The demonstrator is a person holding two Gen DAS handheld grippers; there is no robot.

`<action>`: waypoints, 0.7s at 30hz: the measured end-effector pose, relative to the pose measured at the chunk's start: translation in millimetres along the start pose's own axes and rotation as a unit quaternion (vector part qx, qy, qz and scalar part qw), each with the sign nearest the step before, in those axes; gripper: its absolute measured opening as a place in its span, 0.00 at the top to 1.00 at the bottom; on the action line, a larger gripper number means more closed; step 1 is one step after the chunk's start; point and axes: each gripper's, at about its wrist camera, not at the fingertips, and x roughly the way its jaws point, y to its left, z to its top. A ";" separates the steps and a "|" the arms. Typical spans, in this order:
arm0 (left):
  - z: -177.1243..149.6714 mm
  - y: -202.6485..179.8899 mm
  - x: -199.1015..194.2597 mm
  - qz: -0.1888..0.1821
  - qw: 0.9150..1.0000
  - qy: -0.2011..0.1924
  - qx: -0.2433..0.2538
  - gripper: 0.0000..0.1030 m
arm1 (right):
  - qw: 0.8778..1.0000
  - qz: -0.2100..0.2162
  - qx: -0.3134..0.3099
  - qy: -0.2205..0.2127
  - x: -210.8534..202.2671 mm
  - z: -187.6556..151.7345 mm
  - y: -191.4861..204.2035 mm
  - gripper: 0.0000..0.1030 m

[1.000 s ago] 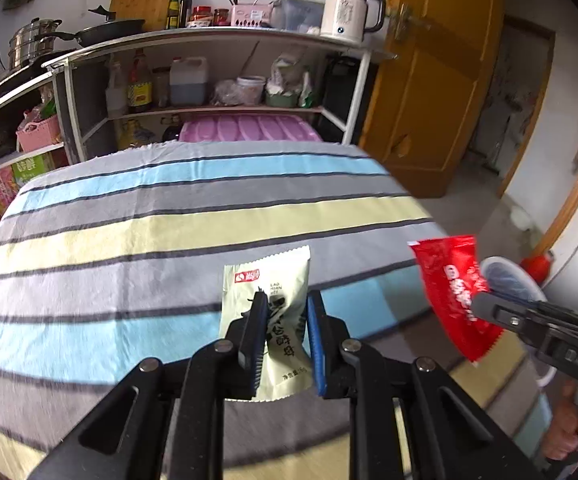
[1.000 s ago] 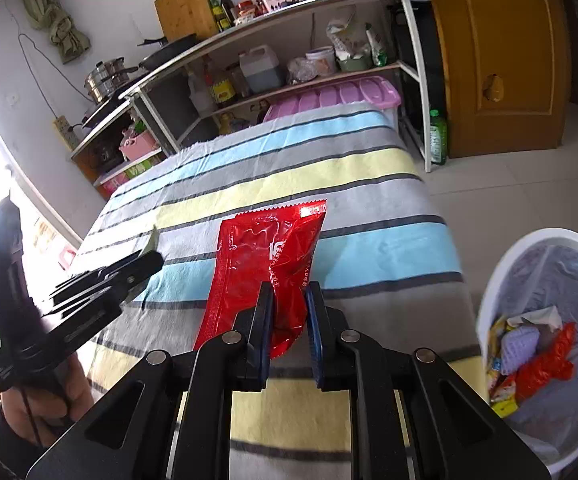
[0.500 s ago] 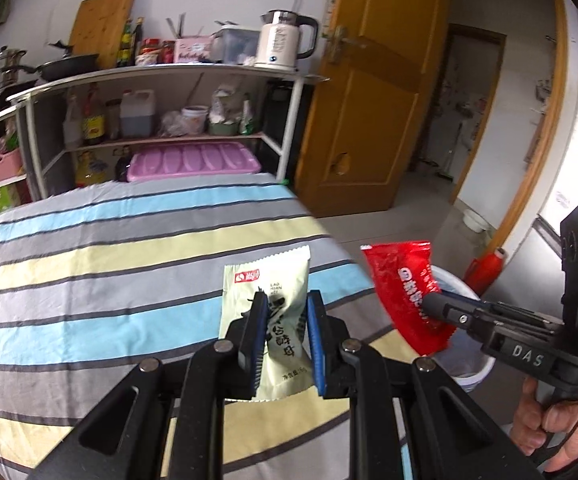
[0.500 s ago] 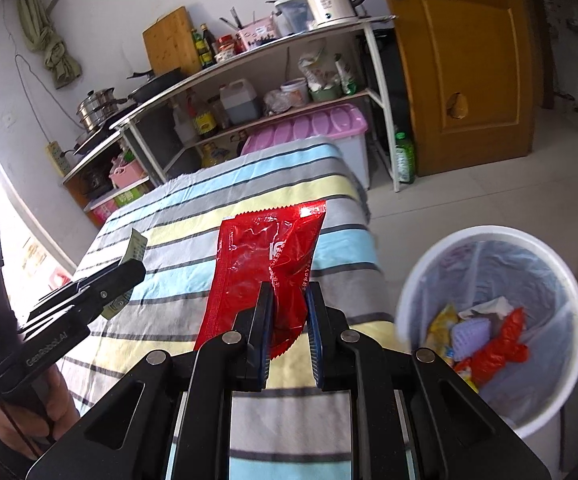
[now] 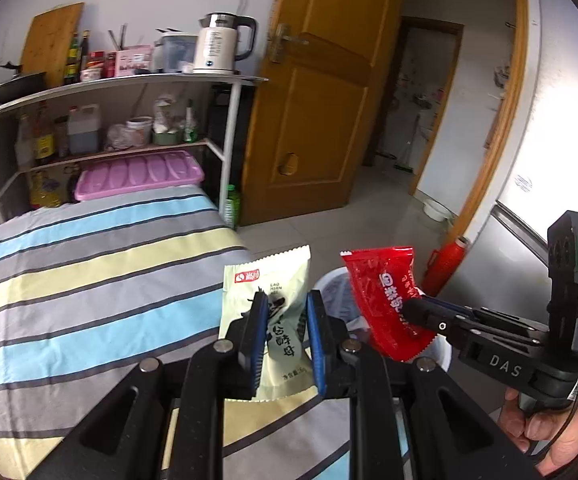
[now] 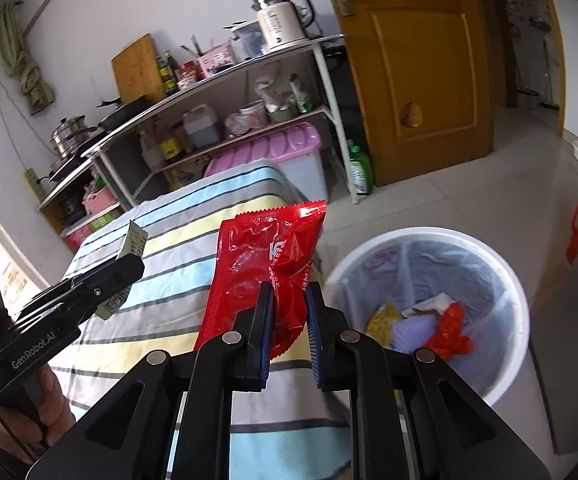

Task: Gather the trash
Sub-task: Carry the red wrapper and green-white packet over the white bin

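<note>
both grippers swung off the striped table (image 6: 209, 240) toward the white bin (image 6: 505, 280). left gripper (image 5: 285, 320) clamped the pale green wrapper (image 5: 277, 280), right gripper (image 6: 287, 312) the red wrapper (image 6: 265, 256), just beside bin; release probably next.

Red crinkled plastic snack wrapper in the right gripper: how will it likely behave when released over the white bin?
The red crinkled plastic snack wrapper stands up from the right gripper without drooping, so it is probably fairly stiff film and light. Its creased, flat look suggests that it is empty, so it may flutter rather than fall straight into the white lined trash bin. Its glossy surface may be slippery.
</note>
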 end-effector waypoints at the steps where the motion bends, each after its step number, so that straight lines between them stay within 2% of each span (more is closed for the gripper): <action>1: 0.3 -4.4 3.1 -0.005 1.000 0.001 0.004 0.80 | 1.000 -0.003 0.002 -0.001 -0.6 -0.4 -3.9 0.84; 11: -0.9 -47.0 46.3 -0.053 0.998 0.032 0.029 0.80 | 0.998 -0.041 0.045 0.003 -4.1 -6.2 -61.7 0.84; 21: -10.6 -66.2 94.6 -0.081 0.993 0.082 0.023 0.79 | 0.995 -0.061 0.074 0.021 5.3 -16.2 -98.0 0.84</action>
